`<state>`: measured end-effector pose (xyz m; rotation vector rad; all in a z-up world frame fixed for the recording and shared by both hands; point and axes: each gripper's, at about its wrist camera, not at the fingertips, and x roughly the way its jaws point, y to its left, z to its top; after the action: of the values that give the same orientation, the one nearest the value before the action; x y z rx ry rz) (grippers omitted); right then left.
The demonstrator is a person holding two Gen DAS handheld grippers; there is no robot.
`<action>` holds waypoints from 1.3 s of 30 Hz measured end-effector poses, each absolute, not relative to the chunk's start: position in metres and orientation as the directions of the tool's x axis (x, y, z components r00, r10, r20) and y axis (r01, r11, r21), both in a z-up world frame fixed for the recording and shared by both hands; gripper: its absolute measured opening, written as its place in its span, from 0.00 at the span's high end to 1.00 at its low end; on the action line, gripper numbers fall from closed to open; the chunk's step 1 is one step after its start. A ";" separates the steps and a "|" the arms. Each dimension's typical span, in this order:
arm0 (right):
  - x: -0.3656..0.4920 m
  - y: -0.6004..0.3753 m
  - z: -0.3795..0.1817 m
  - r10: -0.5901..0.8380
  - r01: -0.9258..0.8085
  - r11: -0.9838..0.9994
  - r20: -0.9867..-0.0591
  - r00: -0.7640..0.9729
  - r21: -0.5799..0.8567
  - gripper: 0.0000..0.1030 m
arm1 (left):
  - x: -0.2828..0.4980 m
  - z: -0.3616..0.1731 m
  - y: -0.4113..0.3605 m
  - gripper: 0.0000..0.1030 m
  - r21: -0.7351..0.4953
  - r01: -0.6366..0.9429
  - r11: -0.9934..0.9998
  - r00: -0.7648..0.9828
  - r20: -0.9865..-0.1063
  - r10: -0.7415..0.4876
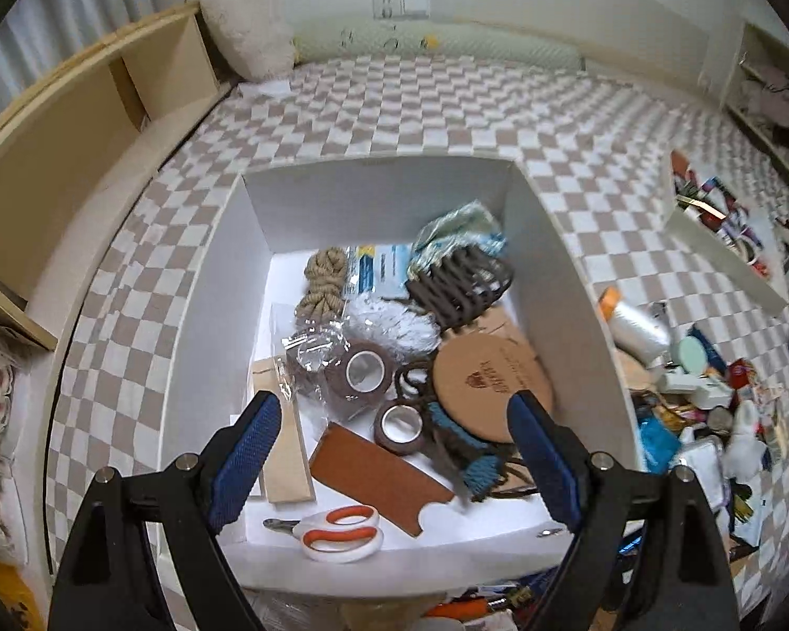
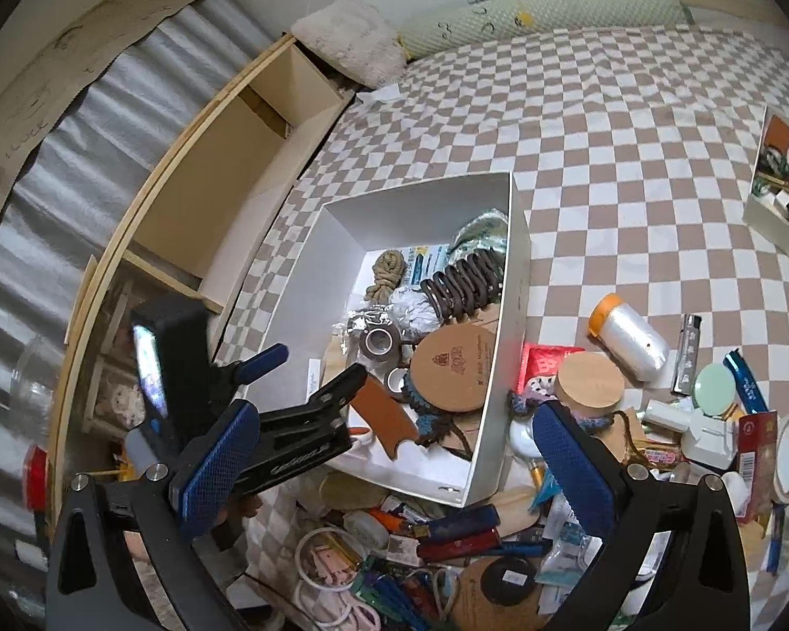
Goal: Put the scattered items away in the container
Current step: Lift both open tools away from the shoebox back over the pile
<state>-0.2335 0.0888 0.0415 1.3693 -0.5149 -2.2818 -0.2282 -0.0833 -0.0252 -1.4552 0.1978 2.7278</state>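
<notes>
The white box [image 1: 373, 163] sits on the checked cover and holds a rope bundle [image 1: 323, 284], two brown tape rolls [image 1: 363, 373], a cork disc [image 1: 492, 384], a brown leather piece [image 1: 378, 473] and orange-handled scissors [image 1: 342, 531]. My left gripper [image 1: 394, 410] hangs open above the box's near half, with nothing between its blue pads. In the right wrist view the box [image 2: 421, 194] is at centre, with the left gripper [image 2: 310, 368] over its near-left corner. My right gripper [image 2: 394, 415] is open and empty above the box's near edge. Scattered items [image 2: 457, 526] lie below and to the right.
Loose things right of the box include a white bottle with an orange cap [image 2: 631, 336], a wooden-lidded jar [image 2: 592, 384] and a green disc [image 2: 715, 384]. A second filled box [image 2: 784, 194] stands at the far right. Wooden shelving [image 1: 79, 158] borders the left side.
</notes>
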 end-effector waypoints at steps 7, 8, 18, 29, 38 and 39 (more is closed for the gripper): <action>-0.213 0.090 0.056 -0.503 0.198 -0.861 -0.727 -0.468 0.469 0.00 | -0.199 0.000 -0.081 0.00 0.067 -0.106 -0.992 -0.603 -0.797 0.011; -0.210 0.090 0.058 -0.500 0.203 -0.863 -0.724 -0.475 0.463 0.00 | -0.195 0.002 -0.081 0.00 0.063 -0.104 -0.993 -0.608 -0.793 0.013; -0.179 0.098 0.079 -0.437 0.242 -0.899 -0.702 -0.563 0.366 0.00 | -0.161 0.026 -0.069 0.00 0.127 -0.080 -0.989 -0.671 -0.740 -0.041; -0.149 0.122 0.088 -0.372 0.250 -0.928 -0.685 -0.627 0.276 0.00 | -0.126 0.040 -0.052 0.00 0.116 -0.082 -0.990 -0.719 -0.695 -0.022; -0.118 0.139 0.091 -0.330 0.260 -0.943 -0.674 -0.660 0.207 0.00 | -0.107 0.042 -0.030 0.00 0.105 -0.109 -0.989 -0.735 -0.677 0.009; -0.115 0.141 0.091 -0.334 0.264 -0.942 -0.675 -0.658 0.210 0.00 | -0.104 0.041 -0.028 0.00 0.102 -0.112 -0.988 -0.734 -0.679 0.013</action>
<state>-0.1150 0.1407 0.0907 1.0814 -0.1329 -2.5916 -0.1045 -0.0280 0.0415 -1.1160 0.2101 2.8568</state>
